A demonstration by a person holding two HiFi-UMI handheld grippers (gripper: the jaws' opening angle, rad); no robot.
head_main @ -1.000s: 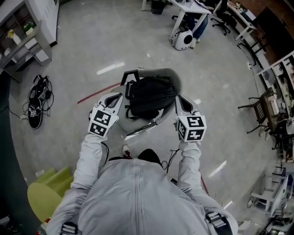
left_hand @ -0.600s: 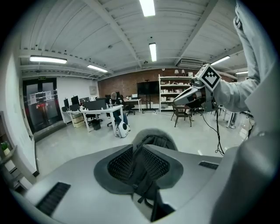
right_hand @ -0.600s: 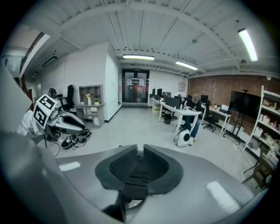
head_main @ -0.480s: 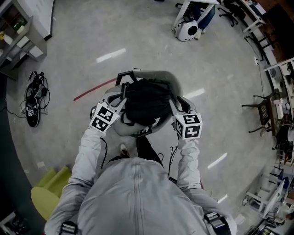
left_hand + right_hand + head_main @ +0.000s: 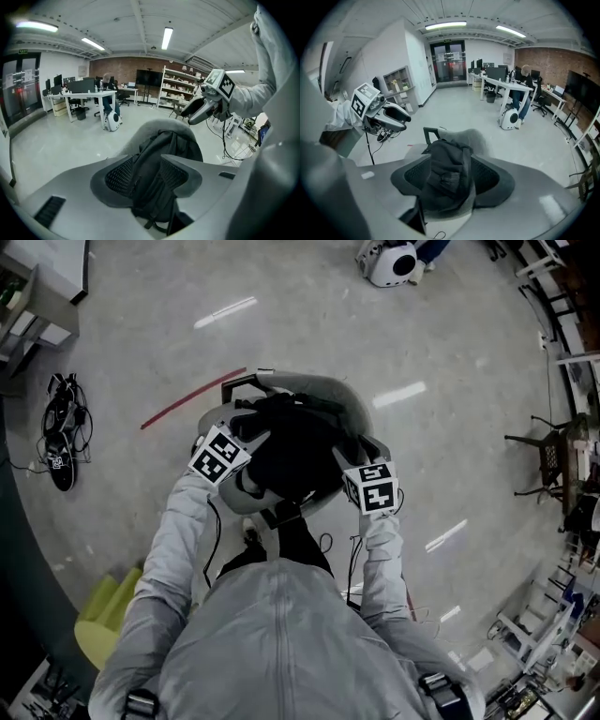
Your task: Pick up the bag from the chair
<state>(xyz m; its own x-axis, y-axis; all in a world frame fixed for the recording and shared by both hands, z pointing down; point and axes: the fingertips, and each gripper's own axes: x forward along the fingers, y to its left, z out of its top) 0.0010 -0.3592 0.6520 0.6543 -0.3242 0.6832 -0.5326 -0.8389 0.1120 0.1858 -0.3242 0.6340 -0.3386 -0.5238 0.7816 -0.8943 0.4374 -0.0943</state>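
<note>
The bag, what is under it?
A grey chair is under the bag; its curved back rises behind. The bag covers most of the seat, so anything lying there cannot be seen.

Your head camera looks steeply down on the chair (image 5: 328,390) and bag (image 5: 291,451). The cameras on your left tongs (image 5: 146,157) and right tongs (image 5: 451,158) face that bag closely from opposite sides.

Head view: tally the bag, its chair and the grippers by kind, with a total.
Black bag: 1
Grey chair: 1
Grippers: 2, left gripper and right gripper, jaws just opening, the bag between them
Total: 4
</note>
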